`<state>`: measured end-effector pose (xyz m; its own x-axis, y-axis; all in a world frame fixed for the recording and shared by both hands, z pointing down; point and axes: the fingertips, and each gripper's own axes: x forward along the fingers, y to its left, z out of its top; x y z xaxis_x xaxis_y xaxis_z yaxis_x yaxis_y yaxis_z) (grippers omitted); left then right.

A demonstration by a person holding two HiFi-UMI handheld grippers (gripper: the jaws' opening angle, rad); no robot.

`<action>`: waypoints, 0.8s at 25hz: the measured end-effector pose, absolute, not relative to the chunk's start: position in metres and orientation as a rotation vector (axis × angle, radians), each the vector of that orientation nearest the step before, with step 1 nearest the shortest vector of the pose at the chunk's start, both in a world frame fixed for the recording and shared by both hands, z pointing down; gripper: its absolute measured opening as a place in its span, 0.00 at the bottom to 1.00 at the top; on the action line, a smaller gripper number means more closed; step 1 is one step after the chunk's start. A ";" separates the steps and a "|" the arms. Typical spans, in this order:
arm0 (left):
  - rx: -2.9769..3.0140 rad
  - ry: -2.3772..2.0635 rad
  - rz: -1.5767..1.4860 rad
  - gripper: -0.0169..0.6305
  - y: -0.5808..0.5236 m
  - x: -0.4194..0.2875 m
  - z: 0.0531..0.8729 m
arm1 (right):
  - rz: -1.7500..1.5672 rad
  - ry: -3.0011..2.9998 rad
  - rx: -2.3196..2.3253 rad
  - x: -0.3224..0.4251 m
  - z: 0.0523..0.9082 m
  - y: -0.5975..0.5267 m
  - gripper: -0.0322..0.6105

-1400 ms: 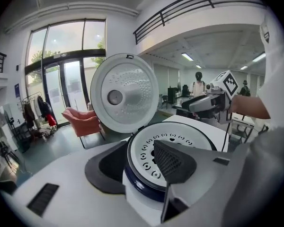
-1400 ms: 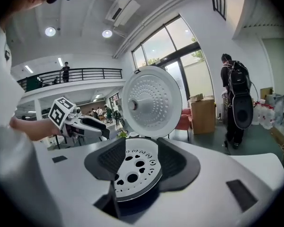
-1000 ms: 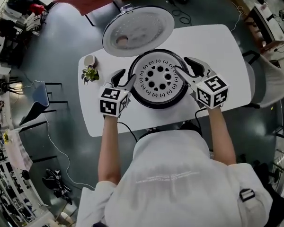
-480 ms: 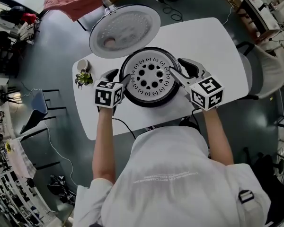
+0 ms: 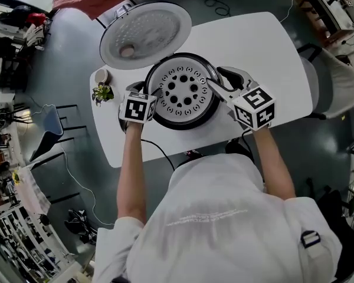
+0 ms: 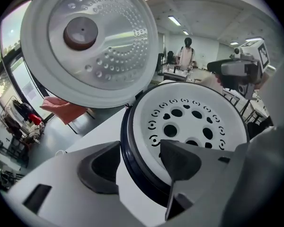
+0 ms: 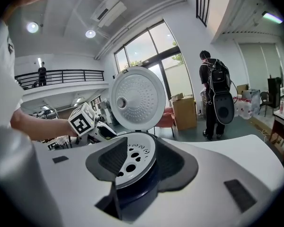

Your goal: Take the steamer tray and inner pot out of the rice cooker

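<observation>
The left gripper [image 6: 139, 151] tips steeply down, its jaws just widened and apart astride the left rim of the steamer tray [image 5: 183, 90]. The right gripper [image 7: 142, 156], flatter, gapes astride the right rim. The tray sits in the rice cooker [image 5: 183, 125], with both forearms outstretched.

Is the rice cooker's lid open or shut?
Open: the lid stands tilted back, and the white steamer tray with holes shows inside.

The rice cooker [image 5: 157, 114] is set on the tabletop [image 5: 265, 46], and the steamer tray [image 5: 183, 90] is laid in it. The lid [image 5: 144, 34] is raised behind. A small plant [image 5: 102, 92] is placed to its left.
</observation>
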<state>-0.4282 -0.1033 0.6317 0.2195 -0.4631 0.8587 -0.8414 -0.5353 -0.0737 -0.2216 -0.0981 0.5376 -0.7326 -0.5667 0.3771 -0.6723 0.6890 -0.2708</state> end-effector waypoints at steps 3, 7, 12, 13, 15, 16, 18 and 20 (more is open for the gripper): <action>2.085 -1.223 1.272 0.46 -0.103 -0.427 0.631 | 0.581 -2.646 0.963 -0.223 0.538 -0.100 0.37; 2.104 -1.286 1.408 0.46 -0.103 -0.430 0.625 | 0.563 -2.654 0.927 -0.228 0.537 -0.102 0.37; 2.096 -1.297 1.397 0.46 -0.099 -0.436 0.622 | 0.537 -2.670 0.922 -0.231 0.529 -0.106 0.37; 2.096 -1.296 1.385 0.46 -0.098 -0.436 0.621 | 0.533 -2.671 0.923 -0.231 0.528 -0.106 0.37; 2.097 -1.293 1.376 0.45 -0.097 -0.435 0.619 | 0.531 -2.671 0.928 -0.228 0.527 -0.108 0.37; 2.099 -1.290 1.374 0.45 -0.097 -0.435 0.618 | 0.531 -2.670 0.932 -0.226 0.527 -0.108 0.37; 2.105 -1.289 1.366 0.45 -0.097 -0.435 0.616 | 0.533 -2.667 0.939 -0.224 0.527 -0.108 0.37; 2.110 -1.296 1.360 0.45 -0.096 -0.436 0.614 | 0.536 -2.665 0.945 -0.222 0.529 -0.106 0.37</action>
<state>-0.4356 -0.0963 0.6138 0.1377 -0.5181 0.8441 -0.8182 -0.5398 -0.1978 -0.2216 -0.1062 0.5285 -0.7535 -0.5492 0.3613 -0.6462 0.7198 -0.2535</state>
